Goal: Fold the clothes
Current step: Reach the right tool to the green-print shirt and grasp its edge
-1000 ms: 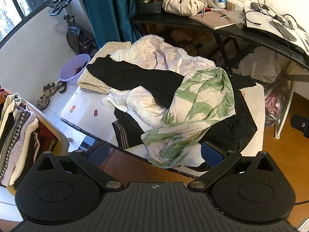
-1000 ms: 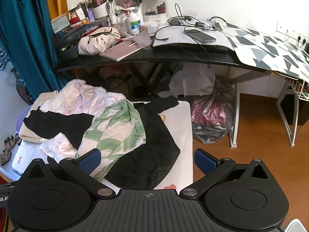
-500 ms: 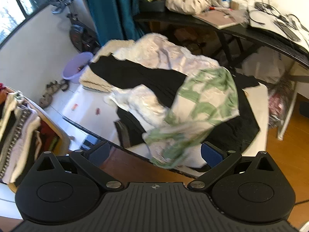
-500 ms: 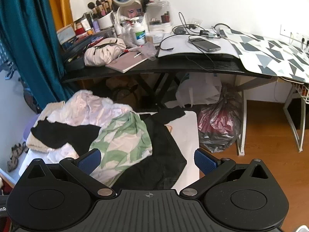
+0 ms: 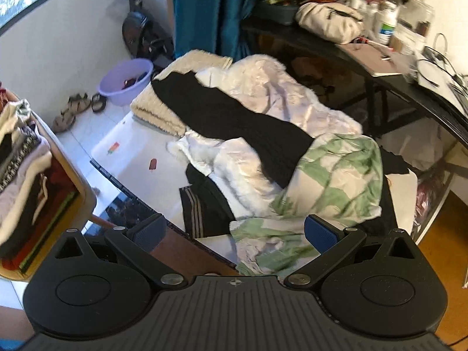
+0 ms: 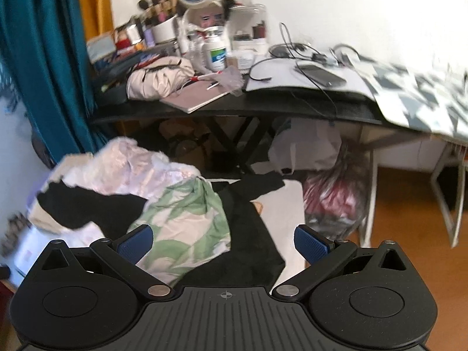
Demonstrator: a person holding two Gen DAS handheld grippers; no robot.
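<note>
Left wrist view shows the left gripper with its blue pads spread wide and nothing between them, hovering above the near edge of a heap of clothes on a white table. The green-leaf garment lies just ahead of the gripper, its near hem between the two pads in the picture, though I cannot tell whether it touches them. It is crumpled, cream with green leaves, draped over a black piece that runs far-left across the heap. A pale satin garment lies farther back, a cream knit at far left.

Right wrist view has the right gripper released too, jaws wide apart, above the near right part of the heap. The leaf garment sits ahead and left, resting on dark fabric.
</note>
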